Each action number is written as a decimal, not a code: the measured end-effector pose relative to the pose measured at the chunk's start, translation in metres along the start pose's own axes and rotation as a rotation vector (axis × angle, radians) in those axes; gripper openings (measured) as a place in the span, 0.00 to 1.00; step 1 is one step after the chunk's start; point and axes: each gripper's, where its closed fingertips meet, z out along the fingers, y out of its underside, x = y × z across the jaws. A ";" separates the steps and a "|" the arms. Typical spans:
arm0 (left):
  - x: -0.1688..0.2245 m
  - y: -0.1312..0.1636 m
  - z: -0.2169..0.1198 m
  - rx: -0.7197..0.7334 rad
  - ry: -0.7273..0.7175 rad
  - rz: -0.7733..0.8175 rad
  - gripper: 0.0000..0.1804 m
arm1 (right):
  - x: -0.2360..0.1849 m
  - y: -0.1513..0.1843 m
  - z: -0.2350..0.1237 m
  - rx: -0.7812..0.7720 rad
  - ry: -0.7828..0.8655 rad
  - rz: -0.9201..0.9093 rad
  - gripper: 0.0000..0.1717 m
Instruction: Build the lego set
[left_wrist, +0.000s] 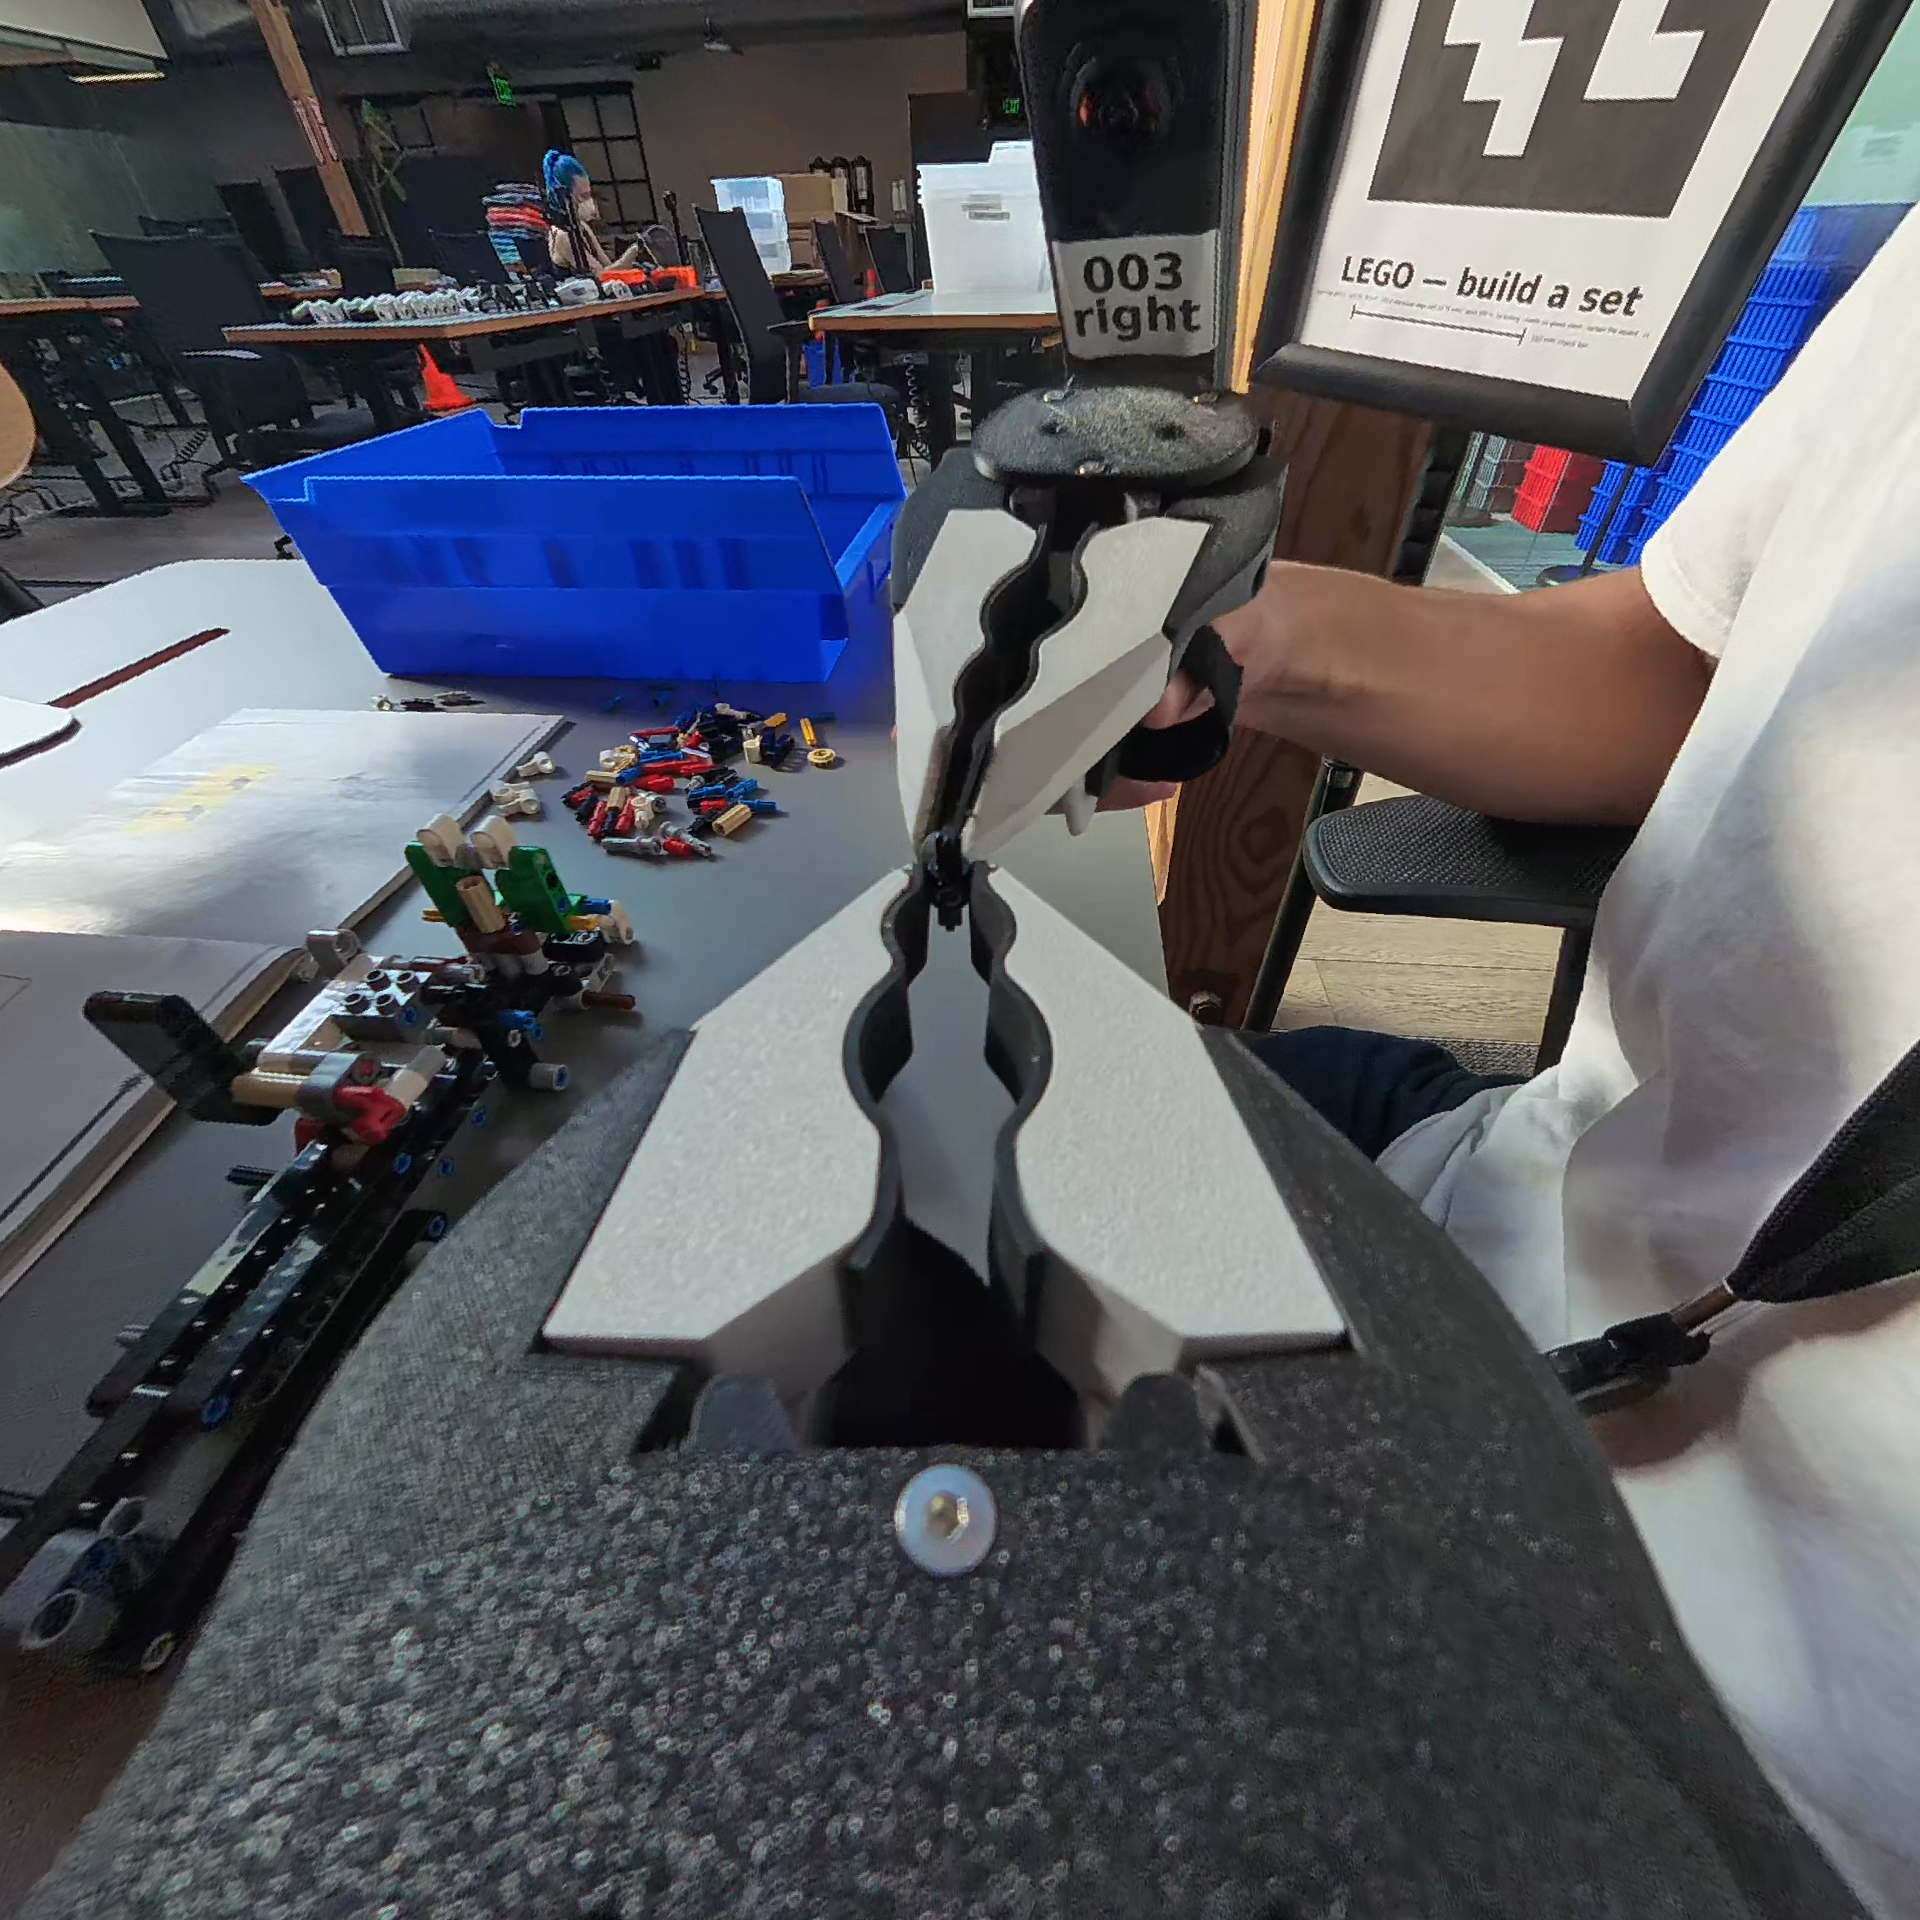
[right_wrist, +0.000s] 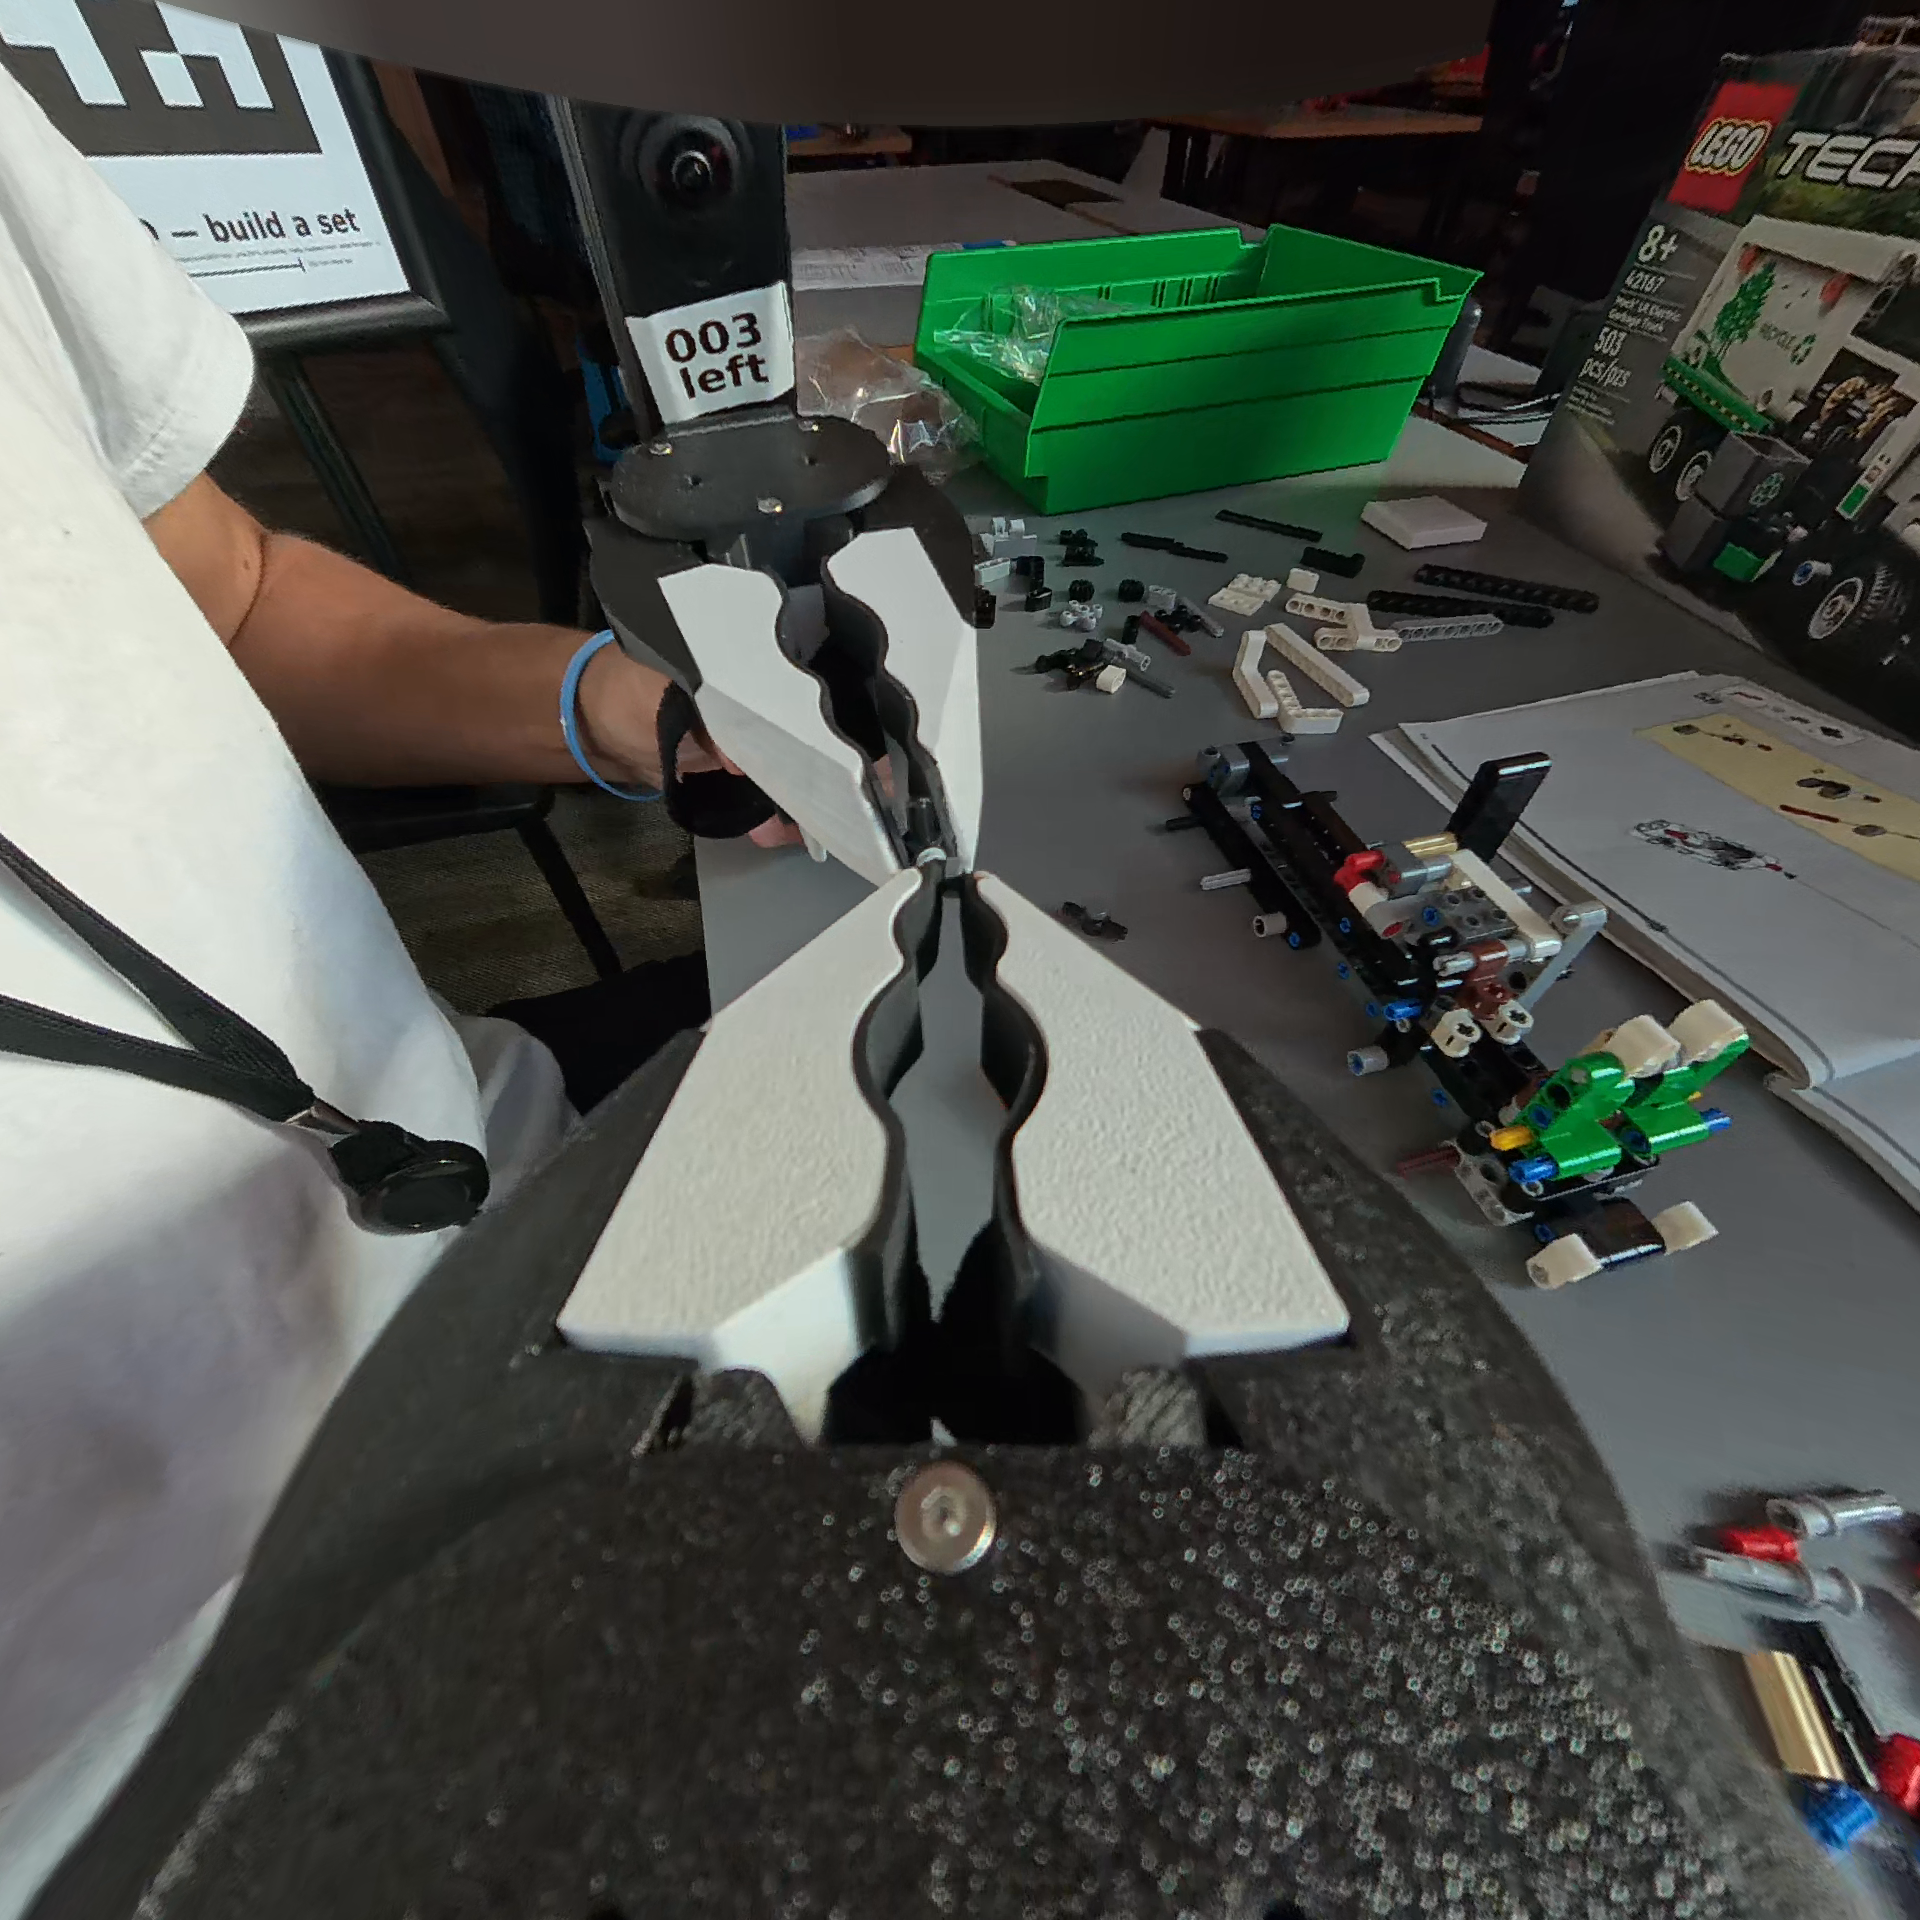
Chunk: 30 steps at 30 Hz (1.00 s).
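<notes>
white-fingered black tool (left_wrist: 943, 883) — white sleeve (left_wrist: 1766, 499), blue wristband (right_wrist: 578, 717)

Two hand-held grippers meet tip to tip above the desk: the left gripper (left_wrist: 943, 906) and right gripper (right_wrist: 943, 891), each gripped by a bare forearm, both pinch one small black pin (left_wrist: 945, 878) between nearly closed fingers.
</notes>
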 end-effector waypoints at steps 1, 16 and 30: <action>0.000 0.000 0.000 -0.003 0.000 0.002 0.03 | -0.002 0.000 0.000 0.003 -0.021 0.019 0.01; -0.002 0.002 0.001 -0.017 -0.011 0.001 0.03 | -0.002 0.002 -0.001 0.017 0.006 0.024 0.01; -0.021 0.016 -0.002 -0.106 -0.123 0.025 0.02 | 0.030 0.027 -0.023 -0.097 0.147 0.053 0.08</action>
